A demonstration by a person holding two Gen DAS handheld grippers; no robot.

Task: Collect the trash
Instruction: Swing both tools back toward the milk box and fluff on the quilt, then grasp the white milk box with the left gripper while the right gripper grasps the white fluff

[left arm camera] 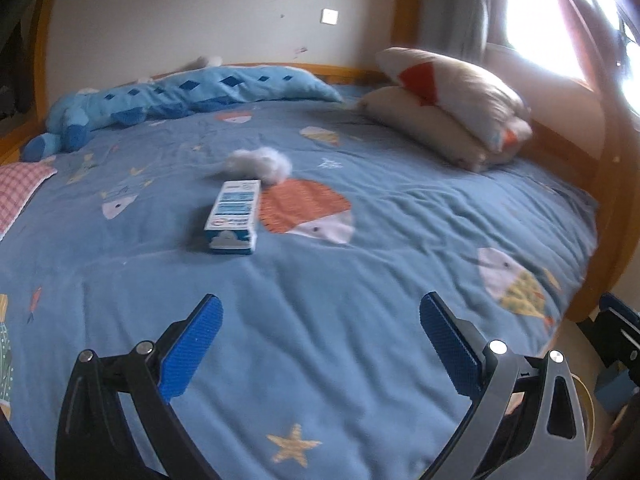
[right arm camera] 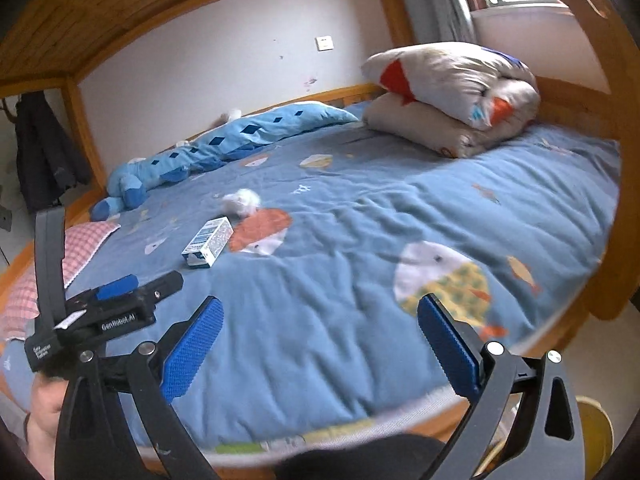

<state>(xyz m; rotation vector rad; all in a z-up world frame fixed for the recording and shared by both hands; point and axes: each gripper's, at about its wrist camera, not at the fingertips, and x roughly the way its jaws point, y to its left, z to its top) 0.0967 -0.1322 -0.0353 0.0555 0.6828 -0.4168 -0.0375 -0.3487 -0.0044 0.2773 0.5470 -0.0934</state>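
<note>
1. The blue bedspread is flat and bare in front of both grippers, so there is lots of room to move there.
2. A small box lies in the middle of the bed, with a ball of white fluff touching its far end. The room around them is open on every side.
3. A long blue plush toy lies along the far wall.
4. Folded quilts are piled in the far right corner.
5. A pink checked pillow sits at the left edge.
6. The wooden bed frame stands on the right.
</note>
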